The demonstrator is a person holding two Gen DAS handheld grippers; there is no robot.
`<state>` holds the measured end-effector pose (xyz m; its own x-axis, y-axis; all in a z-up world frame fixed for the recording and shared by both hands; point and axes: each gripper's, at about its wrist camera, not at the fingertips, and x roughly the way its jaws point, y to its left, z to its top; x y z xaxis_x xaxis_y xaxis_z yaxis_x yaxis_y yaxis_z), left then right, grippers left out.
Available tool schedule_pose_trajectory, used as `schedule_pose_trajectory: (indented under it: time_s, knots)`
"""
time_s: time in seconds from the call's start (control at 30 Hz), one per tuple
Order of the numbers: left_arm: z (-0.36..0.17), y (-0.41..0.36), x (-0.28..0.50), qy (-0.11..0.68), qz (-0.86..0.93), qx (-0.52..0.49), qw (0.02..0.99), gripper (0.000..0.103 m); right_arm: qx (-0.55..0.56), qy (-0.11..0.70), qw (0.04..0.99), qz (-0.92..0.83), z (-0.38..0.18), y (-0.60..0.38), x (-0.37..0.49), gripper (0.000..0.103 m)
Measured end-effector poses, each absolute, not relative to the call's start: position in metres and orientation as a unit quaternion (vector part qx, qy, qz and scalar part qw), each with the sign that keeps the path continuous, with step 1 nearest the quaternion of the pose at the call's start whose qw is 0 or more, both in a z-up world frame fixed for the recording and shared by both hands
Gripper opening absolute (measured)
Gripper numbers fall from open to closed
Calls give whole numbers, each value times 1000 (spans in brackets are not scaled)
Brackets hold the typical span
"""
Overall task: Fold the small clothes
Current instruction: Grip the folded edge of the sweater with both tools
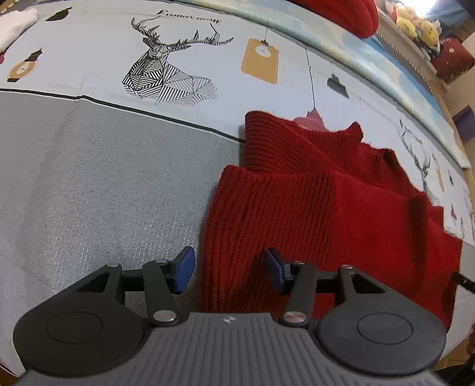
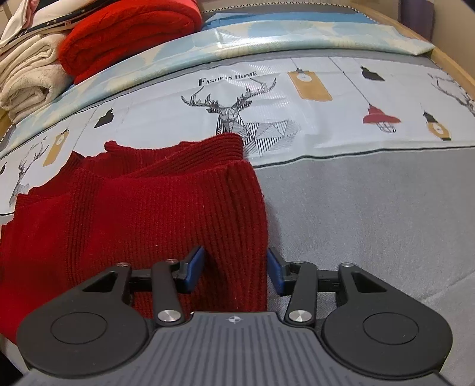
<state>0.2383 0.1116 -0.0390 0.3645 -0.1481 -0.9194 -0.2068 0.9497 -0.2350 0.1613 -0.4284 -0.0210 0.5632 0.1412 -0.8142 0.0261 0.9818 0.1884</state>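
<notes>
Two grippers are seen, one per view, each with two blue-padded fingers spread apart and clenched on nothing. At the bottom of the left view, the left gripper [image 1: 230, 268] straddles the left edge of one red knitted sweater [image 1: 320, 207]. In the right view, the right gripper [image 2: 236, 267] straddles the sweater's [image 2: 133, 207] right edge. Beyond, the garment lies on a printed sheet [image 1: 89, 59], where one full deer head [image 1: 166, 74] is drawn. Only the right view shows, upper left, one folded red blanket [image 2: 127, 32] beside cream towels [image 2: 26, 77]; only the left shows yellow plush toys [image 1: 415, 23], upper right.
</notes>
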Motion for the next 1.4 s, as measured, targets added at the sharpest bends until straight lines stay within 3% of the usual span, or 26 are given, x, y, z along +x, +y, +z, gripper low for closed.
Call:
schedule_pose_trajectory:
  time_s: [0.03, 0.07, 0.1, 0.13, 0.17, 0.3, 0.53, 0.73, 1.13, 1.27, 1.4]
  knots:
    - [-40, 111, 238, 564, 16, -154, 811, 57, 84, 463, 882, 33, -21, -427, 160, 17]
    - [-41, 111, 238, 565, 12, -153, 811, 52, 77, 457, 886, 33, -20, -427, 158, 12]
    - [-41, 110, 238, 565, 7, -151, 811, 45, 77, 452, 888, 34, -21, -427, 156, 12]
    - [-41, 109, 237, 565, 0, -146, 812, 25, 79, 449, 889, 34, -21, -428, 155, 11]
    - [-41, 108, 236, 564, -3, -137, 814, 17, 80, 445, 891, 33, -19, -429, 155, 10]
    - [-28, 102, 230, 534, -7, -90, 841, 15, 90, 399, 912, 32, -4, -432, 148, 9]
    - [1, 117, 227, 458, 10, -127, 880, 14, 88, 315, 945, 11, 20, -432, 145, 8]
    - [23, 110, 232, 391, 23, -95, 915, 14, 49, 239, 970, -22, 34, -420, 150, 6]
    - [39, 109, 246, 324, 55, -72, 942, 14, -4, 134, 990, -34, 49, -396, 166, 5]
    - [30, 106, 257, 339, 54, -45, 938, 14, -1, 153, 988, -29, 40, -397, 185, 5]
    - [1, 96, 273, 405, 38, -24, 913, 14, -4, 305, 952, -23, -4, -399, 226, 6]
